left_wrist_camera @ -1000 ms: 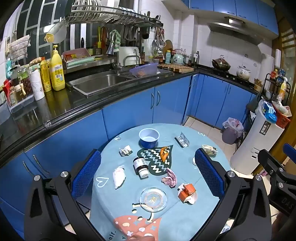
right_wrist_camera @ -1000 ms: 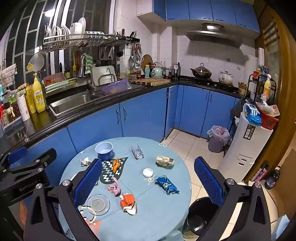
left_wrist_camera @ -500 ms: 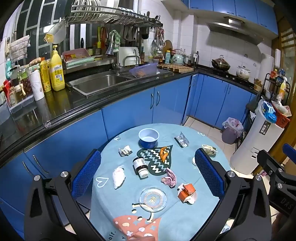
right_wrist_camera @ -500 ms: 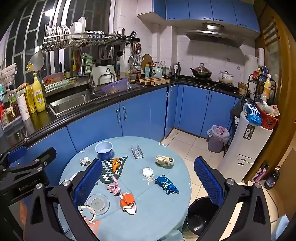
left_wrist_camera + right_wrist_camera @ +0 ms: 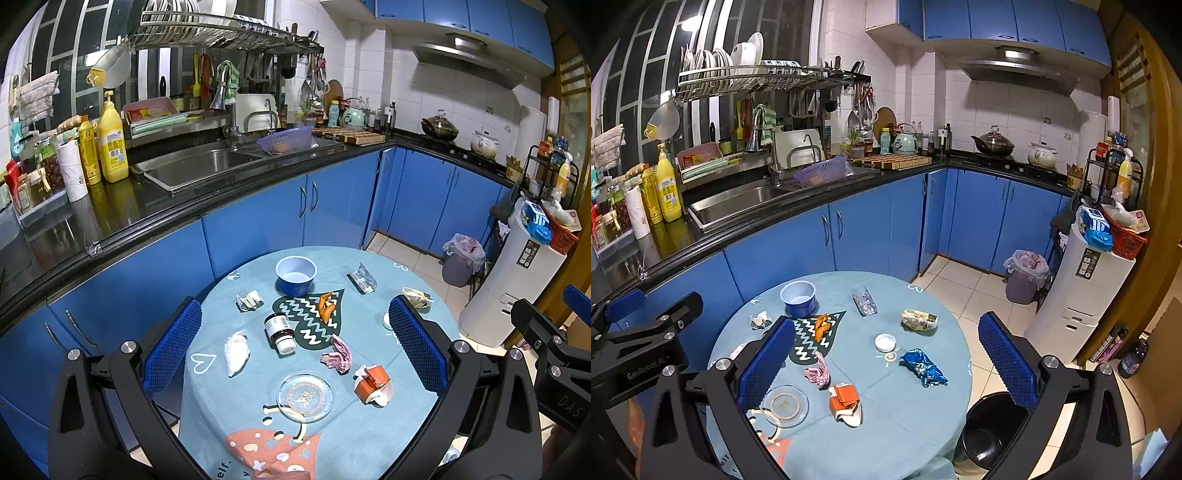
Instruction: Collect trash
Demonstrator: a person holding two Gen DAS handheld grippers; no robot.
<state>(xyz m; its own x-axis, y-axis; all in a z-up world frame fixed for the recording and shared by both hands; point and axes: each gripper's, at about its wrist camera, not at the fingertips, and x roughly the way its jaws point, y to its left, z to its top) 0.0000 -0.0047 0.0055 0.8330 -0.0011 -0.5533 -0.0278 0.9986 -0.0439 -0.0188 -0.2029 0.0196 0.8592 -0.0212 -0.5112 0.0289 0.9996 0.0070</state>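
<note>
Both claws hang high over the round table (image 5: pixel 369 435), spread wide and holding nothing. Between the fingers of the left gripper (image 5: pixel 295 358), nearest first, lie a clear glass dish (image 5: pixel 305 397), an orange-and-white carton scrap (image 5: pixel 371 380) toward its right finger, a pink wrapper (image 5: pixel 338 356), a white tissue wad (image 5: pixel 236 353) toward its left finger and a toppled brown jar (image 5: pixel 279 328). Farther on are orange peel (image 5: pixel 325 309), a crumpled silver wrapper (image 5: pixel 248 301) and a blue bowl (image 5: pixel 296 275), with bare cloth between them.

Ahead of the right gripper (image 5: pixel 886 363) the blue foil wrapper (image 5: pixel 923 367) sits near the table's right edge, a white lid (image 5: pixel 885 342) just beyond it, then a yellowish packet (image 5: pixel 919 319). Under its right finger a black bin (image 5: pixel 988 435) stands on open tile floor, close against the table's edge.
</note>
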